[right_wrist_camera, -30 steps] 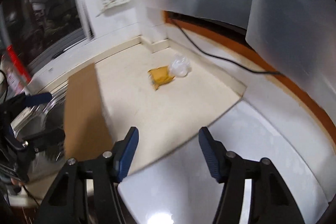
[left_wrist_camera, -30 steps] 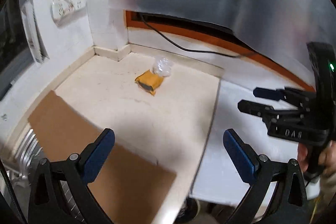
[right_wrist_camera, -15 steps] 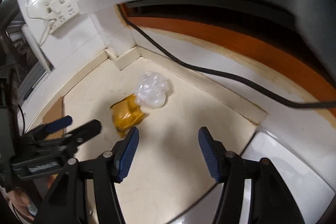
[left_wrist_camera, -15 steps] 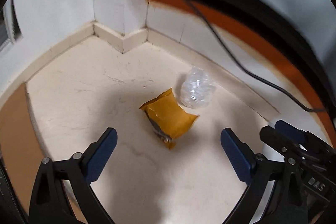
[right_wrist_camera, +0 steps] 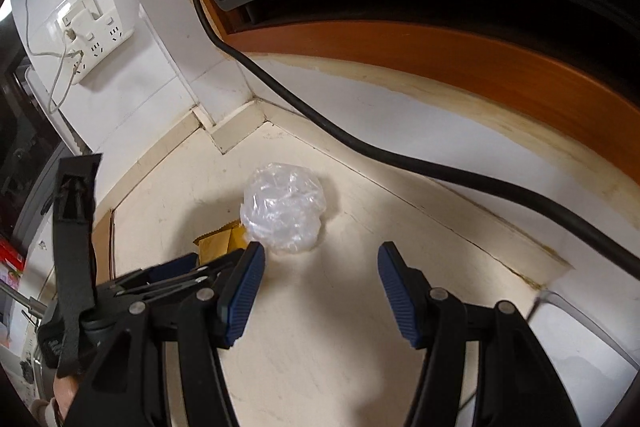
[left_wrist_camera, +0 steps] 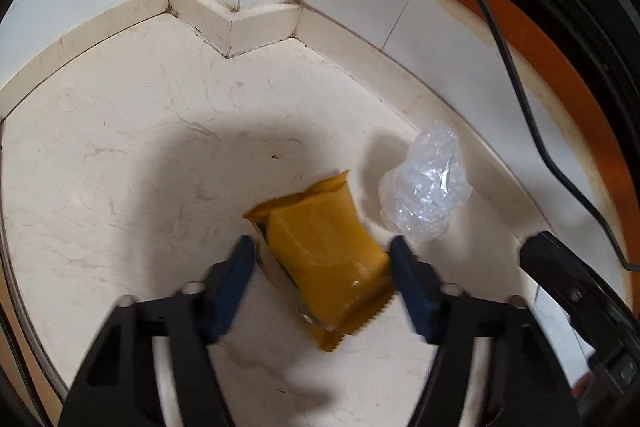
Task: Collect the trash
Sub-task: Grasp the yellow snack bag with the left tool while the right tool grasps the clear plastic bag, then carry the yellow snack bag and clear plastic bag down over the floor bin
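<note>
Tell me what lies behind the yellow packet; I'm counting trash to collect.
A crumpled clear plastic bag lies just behind the yellow packet, toward the wall. Nothing else shows there; beneath the packet is hidden.

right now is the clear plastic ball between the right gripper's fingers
No, the clear plastic ball lies on the counter beyond the right gripper, whose fingers have nothing between them.

Soft daylight, fisheye bending, slight blur

glossy wrappers on a matt stone bench

the yellow packet point(left_wrist_camera: 326, 251) looks like smooth, shiny foil-plastic; the clear bag point(left_wrist_camera: 426, 183) is crinkled thin film; the bench point(left_wrist_camera: 132, 187) is veined cream stone, dull; blue pads point(right_wrist_camera: 244, 293) are ribbed rubbery plastic.
</note>
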A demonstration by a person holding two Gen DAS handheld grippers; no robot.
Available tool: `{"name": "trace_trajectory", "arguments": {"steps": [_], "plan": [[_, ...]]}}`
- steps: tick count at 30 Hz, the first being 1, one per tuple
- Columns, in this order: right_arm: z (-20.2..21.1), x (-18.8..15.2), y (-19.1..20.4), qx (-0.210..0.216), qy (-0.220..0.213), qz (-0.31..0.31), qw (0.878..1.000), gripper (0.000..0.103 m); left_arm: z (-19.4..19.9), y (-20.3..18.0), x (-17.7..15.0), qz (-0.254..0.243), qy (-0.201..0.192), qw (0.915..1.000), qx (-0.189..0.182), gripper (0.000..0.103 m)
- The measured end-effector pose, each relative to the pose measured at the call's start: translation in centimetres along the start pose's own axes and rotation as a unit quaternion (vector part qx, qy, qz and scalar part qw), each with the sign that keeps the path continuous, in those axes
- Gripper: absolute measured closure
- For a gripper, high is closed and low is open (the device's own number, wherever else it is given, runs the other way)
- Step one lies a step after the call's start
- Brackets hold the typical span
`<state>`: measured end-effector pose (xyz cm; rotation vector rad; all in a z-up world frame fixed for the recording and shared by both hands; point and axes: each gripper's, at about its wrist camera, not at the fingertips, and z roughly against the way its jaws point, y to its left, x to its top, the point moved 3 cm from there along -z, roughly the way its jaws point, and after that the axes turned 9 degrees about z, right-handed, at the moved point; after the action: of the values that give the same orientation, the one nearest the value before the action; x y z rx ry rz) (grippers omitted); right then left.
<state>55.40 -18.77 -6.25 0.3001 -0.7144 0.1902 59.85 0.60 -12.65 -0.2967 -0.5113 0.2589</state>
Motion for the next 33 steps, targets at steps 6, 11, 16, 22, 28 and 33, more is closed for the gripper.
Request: {"name": "trace_trajectory", "arguments": {"steps": [6, 11, 16, 22, 28, 33], "plan": [[-3.0, 0.8, 1.2, 0.016, 0.013, -0.008, 1.0, 0.043, 1.1, 0.3, -0.4, -0.039, -0.01, 0.999, 0.017, 0.07], [-5.8, 1.7, 2.1, 0.011, 0.022, -0.015, 1.0, 0.043, 1.5, 1.3, -0.4, -0.044, -0.012, 0.9988, 0.017, 0.072], [-8.0, 2.0, 3.0, 0.013, 0.04, -0.009, 0.999, 0.044, 2.2, 2.2, -0.5, -0.034, -0.013, 0.9993, 0.01, 0.073], [-8.2, 0.9, 3.3, 0.017, 0.03, -0.003, 0.999, 0.068, 2.3, 2.4, -0.8, -0.035, -0.02, 0.9991, 0.014, 0.075], [-4.3, -1.1, 3.1, 0.005, 0.023, 0.014, 1.0, 0.069, 3.8, 2.4, -2.0, -0.031, -0.01, 0.9993, 0.017, 0.087], [1.0, -4.8, 2.8, 0.002, 0.027, 0.021, 0.999, 0.07, 8.1, 1.8, -4.7, -0.039, -0.008, 0.9992, 0.004, 0.097]]}}
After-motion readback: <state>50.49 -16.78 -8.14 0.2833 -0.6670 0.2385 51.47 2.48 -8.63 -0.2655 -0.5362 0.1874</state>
